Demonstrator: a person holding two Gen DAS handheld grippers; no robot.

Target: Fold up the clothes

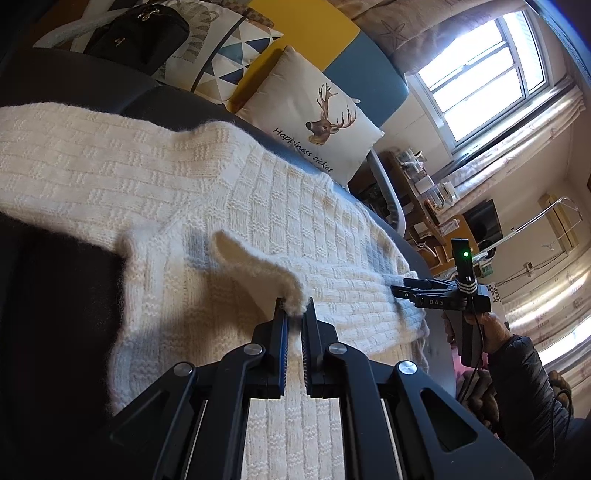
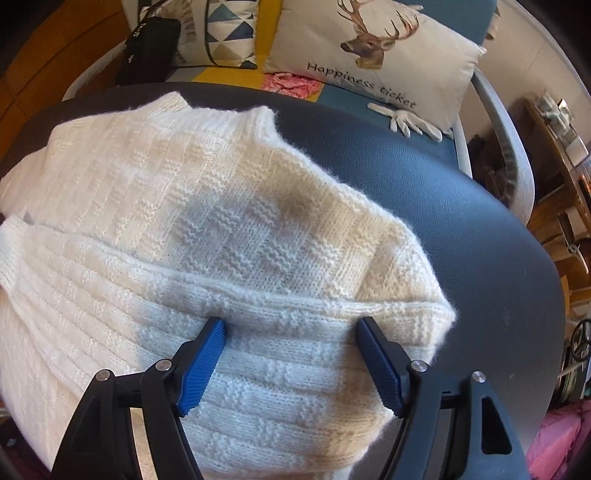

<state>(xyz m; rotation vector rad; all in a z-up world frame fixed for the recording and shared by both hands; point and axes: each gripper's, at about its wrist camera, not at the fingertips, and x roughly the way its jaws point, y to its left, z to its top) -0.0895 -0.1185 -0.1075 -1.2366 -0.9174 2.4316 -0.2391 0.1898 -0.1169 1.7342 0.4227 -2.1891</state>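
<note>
Across the dark round tabletop [image 2: 461,206] lies a cream knitted sweater [image 2: 207,229], spread flat with one sleeve running off toward the far left in the left wrist view. Its right-hand edge stops short of the tabletop rim, leaving a broad bare band of dark surface on that side; on the left the knit reaches close to the rim and dark shadow.

Near the sweater's near edge the left gripper [image 1: 294,309] is clenched on a fuzzy flap of the knit, lifting it into a raised curl above the rest of the fabric. The right gripper [image 2: 291,328] is spread wide, its blue fingers [image 2: 201,363] resting on a folded ridge of the sweater without pinching it; in the left wrist view the same tool sits at the sweater's right corner, held by a hand [image 1: 487,328] in a dark padded sleeve [image 1: 524,384].

Beyond the tabletop stands a sofa with a deer-print cushion [image 2: 373,48], a cushion of blue and grey triangles [image 2: 229,33] and a black bag [image 2: 147,48] beside it. A white glove [image 2: 410,120] lies on the blue seat just under the deer cushion, and a pink cloth [image 2: 291,83] shows behind the tabletop's far rim.

Further right are a cluttered wooden shelf [image 1: 424,192] and a bright window [image 1: 480,70] with pale curtains
</note>
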